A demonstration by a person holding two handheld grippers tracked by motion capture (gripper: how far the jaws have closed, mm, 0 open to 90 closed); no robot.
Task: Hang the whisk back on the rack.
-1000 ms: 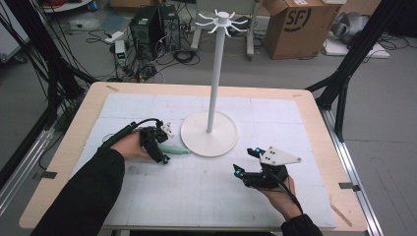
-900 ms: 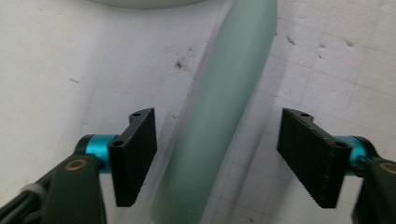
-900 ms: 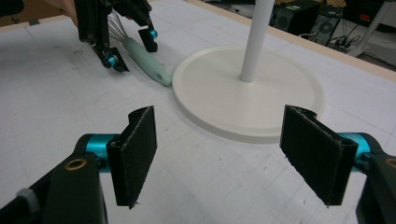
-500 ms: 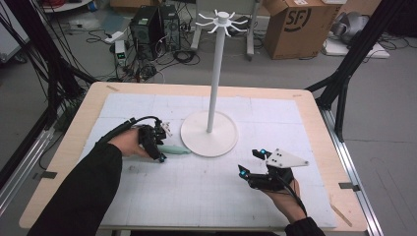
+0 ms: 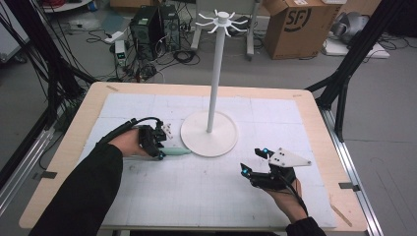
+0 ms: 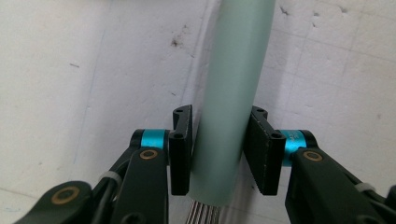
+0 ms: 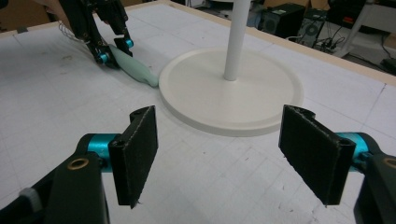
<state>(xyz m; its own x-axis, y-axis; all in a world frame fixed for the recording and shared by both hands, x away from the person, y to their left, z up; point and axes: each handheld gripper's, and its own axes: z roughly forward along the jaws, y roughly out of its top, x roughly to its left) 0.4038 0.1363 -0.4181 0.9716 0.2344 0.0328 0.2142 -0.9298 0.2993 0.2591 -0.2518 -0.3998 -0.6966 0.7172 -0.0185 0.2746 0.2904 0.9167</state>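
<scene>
A utensil with a pale green handle [image 5: 175, 152] lies on the white mat, its tip next to the white stand's round base [image 5: 209, 135]. My left gripper [image 5: 158, 147] has just been closing, and its pads now press both sides of the green handle [image 6: 233, 93]; thin metal wires show at the handle's near end. My right gripper [image 5: 253, 160] hovers open and empty over the mat at the front right, jaws wide apart [image 7: 224, 154] and aimed at the stand's base [image 7: 233, 98]. From there the left gripper [image 7: 112, 49] and the handle [image 7: 135, 67] appear at upper left.
The stand's tall pole [image 5: 216, 73] rises from the base to a crown of hooks [image 5: 222, 20]. The mat [image 5: 196, 196] lies on a wooden table [image 5: 314, 98]. Beyond it stand a cardboard box [image 5: 295, 24], a computer [image 5: 152, 24] and floor cables.
The left gripper's jaws have closed onto the green handle. The left hand stayed where it was, and the right gripper shifted only slightly.
</scene>
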